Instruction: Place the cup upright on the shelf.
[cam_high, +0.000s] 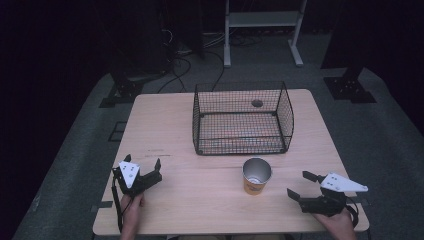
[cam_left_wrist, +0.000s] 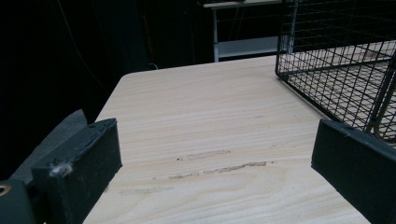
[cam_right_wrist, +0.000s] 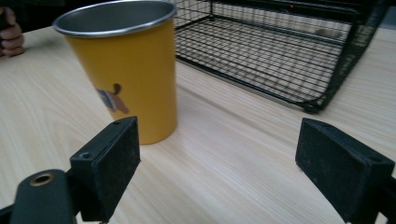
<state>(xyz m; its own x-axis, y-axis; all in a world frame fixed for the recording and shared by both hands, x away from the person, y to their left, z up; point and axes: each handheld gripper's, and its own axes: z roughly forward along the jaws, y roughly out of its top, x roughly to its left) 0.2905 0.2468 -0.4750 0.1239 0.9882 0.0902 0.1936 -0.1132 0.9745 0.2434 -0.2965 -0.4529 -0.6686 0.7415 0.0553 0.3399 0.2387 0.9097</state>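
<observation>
Work barely begun, by the look of it: the yellow cup (cam_high: 257, 176) stands upright on the table (cam_high: 165, 122), near the front edge and a little right of centre, untouched by either tool. The wire basket (cam_high: 242, 119) sits behind it toward the far edge, apart from the cup. The likely job is the cup going into the basket; if so, grasp, lift and placing all remain. The basket looks empty apart from something pale on its floor that is too faint to name.

Right gripper (cam_high: 303, 183) rests at the front right corner, held in the person's right hand (cam_high: 338, 219). Its jaws stand wide apart with nothing between them. In the right gripper view the cup (cam_right_wrist: 123, 70) rises just beyond the left jaw, close but not touching, slightly off the line between the jaws. The basket (cam_right_wrist: 289, 51) lies farther back.

Left gripper (cam_high: 143, 168) sits near the front left corner, gripped by the left hand (cam_high: 131, 205). Jaws are also spread wide and holding nothing; bare tabletop (cam_left_wrist: 210, 135) shows between them in the left gripper view, with a basket corner (cam_left_wrist: 341, 70) off to one side. It is well apart from the cup.

Judgement: the right tool is the better placed for the grasp.
</observation>
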